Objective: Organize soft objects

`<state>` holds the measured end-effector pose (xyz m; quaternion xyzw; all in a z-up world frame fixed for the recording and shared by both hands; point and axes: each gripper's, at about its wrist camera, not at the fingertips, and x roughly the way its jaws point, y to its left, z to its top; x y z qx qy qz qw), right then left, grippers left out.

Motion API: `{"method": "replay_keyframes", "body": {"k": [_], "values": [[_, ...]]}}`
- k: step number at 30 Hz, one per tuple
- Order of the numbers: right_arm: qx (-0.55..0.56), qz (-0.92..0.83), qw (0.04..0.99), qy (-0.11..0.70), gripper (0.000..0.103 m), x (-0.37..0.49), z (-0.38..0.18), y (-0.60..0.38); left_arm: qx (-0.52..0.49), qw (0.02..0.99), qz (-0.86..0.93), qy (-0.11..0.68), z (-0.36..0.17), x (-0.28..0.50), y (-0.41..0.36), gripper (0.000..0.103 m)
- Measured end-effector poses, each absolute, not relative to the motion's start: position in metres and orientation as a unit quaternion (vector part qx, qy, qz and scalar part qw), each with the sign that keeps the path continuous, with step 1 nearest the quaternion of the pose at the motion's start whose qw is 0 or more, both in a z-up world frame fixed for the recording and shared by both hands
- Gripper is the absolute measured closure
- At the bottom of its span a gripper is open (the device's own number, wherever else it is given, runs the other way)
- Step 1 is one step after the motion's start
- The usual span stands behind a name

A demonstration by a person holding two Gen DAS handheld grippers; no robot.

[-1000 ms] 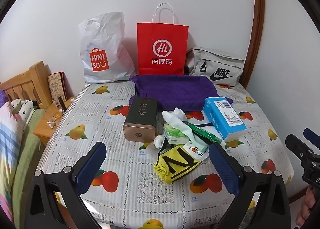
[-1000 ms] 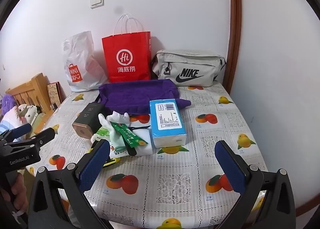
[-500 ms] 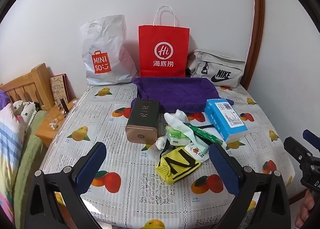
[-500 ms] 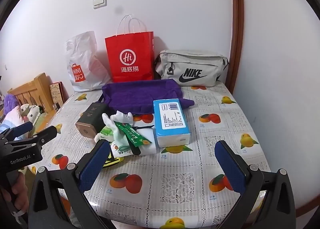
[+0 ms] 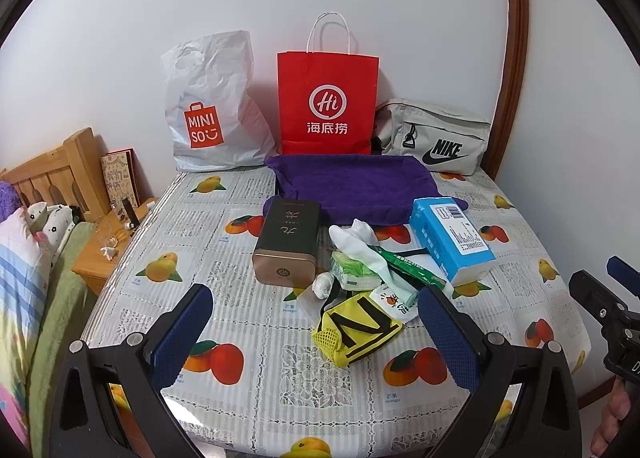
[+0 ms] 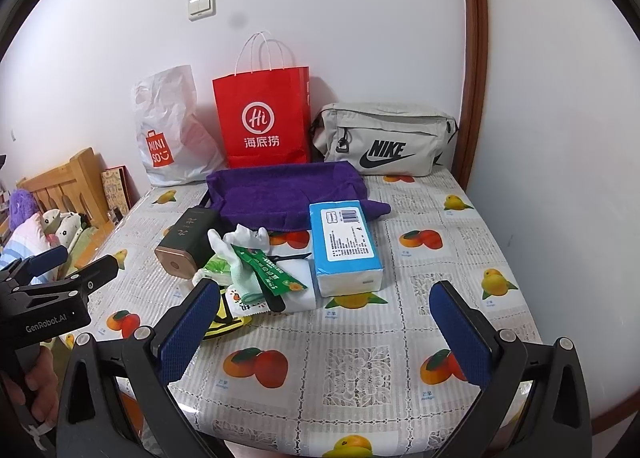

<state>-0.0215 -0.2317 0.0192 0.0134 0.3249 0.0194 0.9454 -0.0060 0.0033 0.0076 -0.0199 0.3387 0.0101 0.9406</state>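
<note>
A pile sits mid-table: a purple towel (image 5: 352, 186) at the back, a blue tissue pack (image 5: 452, 238), a white glove (image 5: 360, 246), a green tissue packet (image 5: 352, 272), a green sachet (image 5: 412, 266), a yellow mesh pouch (image 5: 356, 328) and a dark tea tin (image 5: 288, 242). The towel (image 6: 288, 194), tissue pack (image 6: 344, 246), glove (image 6: 240, 242) and tin (image 6: 188, 242) also show in the right wrist view. My left gripper (image 5: 316, 334) is open and empty, near the table's front edge before the yellow pouch. My right gripper (image 6: 324, 330) is open and empty, in front of the tissue pack.
A white Miniso bag (image 5: 212, 106), a red paper bag (image 5: 328, 98) and a grey Nike bag (image 5: 436, 138) stand against the back wall. A wooden headboard (image 5: 52, 174) and bedding lie left of the table (image 5: 240, 378). A wall closes the right side.
Both grippers have drifted slightly and tilted so the scene sits a little lower in view. Both stay open and empty. Nothing on the table has moved.
</note>
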Motion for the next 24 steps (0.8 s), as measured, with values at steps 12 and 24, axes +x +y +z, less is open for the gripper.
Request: {"method": "replay_keyframes", "body": {"k": [12, 24], "values": [[0.014, 0.023, 0.946, 0.322, 0.000, -0.0232, 0.0225, -0.2308, -0.017, 0.941, 0.012, 0.337, 0.0100, -0.0077, 0.0041, 0.000], [0.014, 0.026, 0.948, 0.318, 0.000, -0.0269, 0.0241, -0.2303, -0.016, 0.942, 0.013, 0.336, 0.0146, -0.0092, 0.0046, 0.000]]}}
